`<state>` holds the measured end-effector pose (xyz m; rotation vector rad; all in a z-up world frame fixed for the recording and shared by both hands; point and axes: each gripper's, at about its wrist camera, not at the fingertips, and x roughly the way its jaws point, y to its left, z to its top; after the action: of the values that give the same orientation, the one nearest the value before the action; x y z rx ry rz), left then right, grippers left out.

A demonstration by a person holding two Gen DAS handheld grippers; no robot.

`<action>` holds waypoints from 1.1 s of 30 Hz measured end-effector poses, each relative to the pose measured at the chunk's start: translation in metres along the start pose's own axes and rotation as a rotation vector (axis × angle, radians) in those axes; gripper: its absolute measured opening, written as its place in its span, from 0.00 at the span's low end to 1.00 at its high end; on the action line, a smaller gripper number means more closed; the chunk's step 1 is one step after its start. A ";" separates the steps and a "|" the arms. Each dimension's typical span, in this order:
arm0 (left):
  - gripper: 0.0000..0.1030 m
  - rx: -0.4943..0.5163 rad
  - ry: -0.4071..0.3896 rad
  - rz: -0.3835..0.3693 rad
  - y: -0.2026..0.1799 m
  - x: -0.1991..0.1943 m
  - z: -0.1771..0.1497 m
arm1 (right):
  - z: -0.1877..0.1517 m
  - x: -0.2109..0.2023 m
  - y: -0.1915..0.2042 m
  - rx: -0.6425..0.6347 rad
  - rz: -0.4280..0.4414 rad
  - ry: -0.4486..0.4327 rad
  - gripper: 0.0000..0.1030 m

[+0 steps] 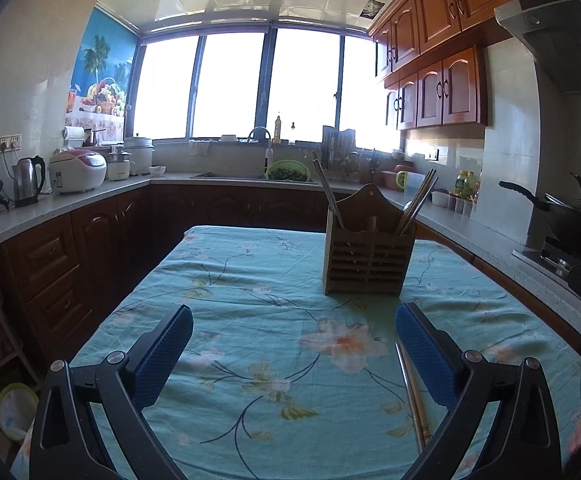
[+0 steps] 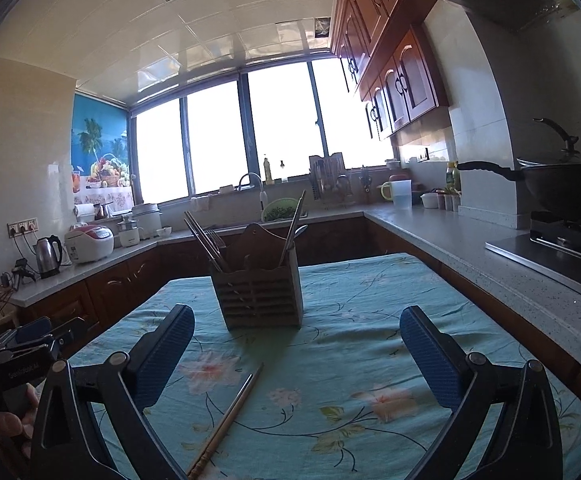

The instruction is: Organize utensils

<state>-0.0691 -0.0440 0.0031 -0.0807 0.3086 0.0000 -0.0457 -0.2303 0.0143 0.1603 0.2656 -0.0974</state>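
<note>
Both chopsticks lie on cloth beneath the gaping right tool.

the utensil holder stands upright on the table, chopsticks standing in it; a loose chopstick pair lies on the cloth before the holder; counters run behind and to both sides
</note>
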 end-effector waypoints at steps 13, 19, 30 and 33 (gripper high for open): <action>0.99 0.063 0.045 0.036 -0.002 0.004 -0.022 | -0.024 -0.003 0.003 -0.034 -0.019 0.057 1.00; 0.99 0.065 0.061 0.042 0.001 0.006 -0.020 | -0.034 -0.002 -0.002 -0.035 -0.028 0.075 1.00; 0.99 0.072 0.046 0.048 0.000 0.004 -0.025 | -0.036 -0.003 -0.003 -0.031 -0.018 0.063 1.00; 0.99 0.067 0.036 0.048 0.001 0.002 -0.026 | -0.035 -0.006 -0.003 -0.033 -0.015 0.042 1.00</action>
<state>-0.0750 -0.0450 -0.0221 -0.0070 0.3461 0.0359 -0.0604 -0.2266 -0.0174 0.1280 0.3100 -0.1044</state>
